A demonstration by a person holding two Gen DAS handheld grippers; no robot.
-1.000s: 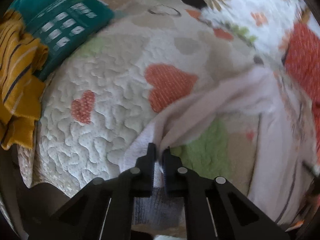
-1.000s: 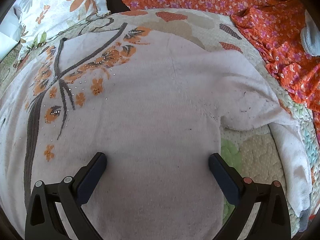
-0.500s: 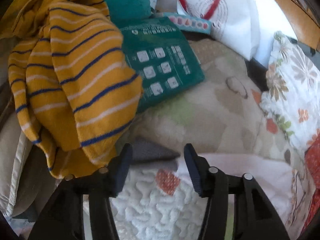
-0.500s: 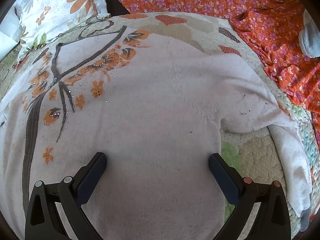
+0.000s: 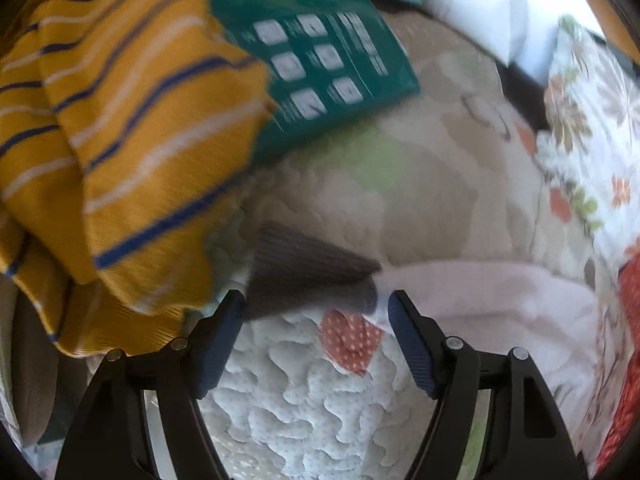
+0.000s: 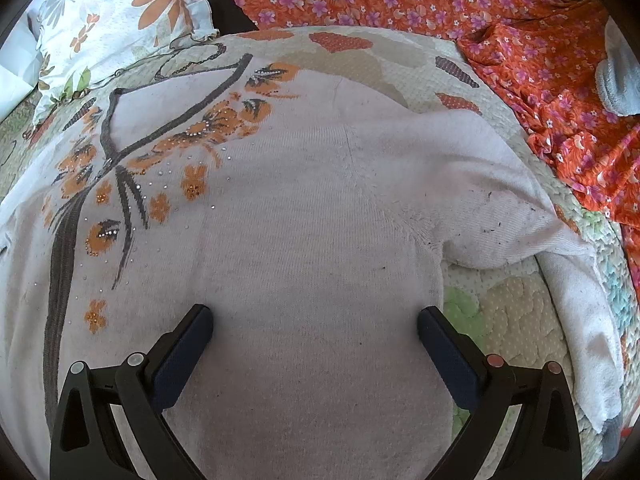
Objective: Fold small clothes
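A pale pink sweater [image 6: 312,240] with orange flowers and grey trim lies flat, front up, on a quilted bedspread [image 6: 504,312]. My right gripper [image 6: 316,336] is open and empty, its jaws spread just above the sweater's lower body. The right sleeve [image 6: 520,216] is bent downward at the elbow. In the left wrist view the left sleeve [image 5: 480,292] lies stretched out on the quilt, ending in a grey ribbed cuff [image 5: 304,276]. My left gripper [image 5: 316,336] is open and empty, just short of that cuff.
A yellow striped garment [image 5: 120,140] is heaped at the left, over a green printed packet [image 5: 328,68]. A floral pillow [image 6: 108,28] lies at the back left and an orange floral sheet [image 6: 500,20] at the back right. A grey object [image 6: 618,76] sits at the right edge.
My left gripper let go of the sleeve cuff, opened, and now faces the cuff lying laid out on the quilt. My right gripper stayed open and hardly moved.
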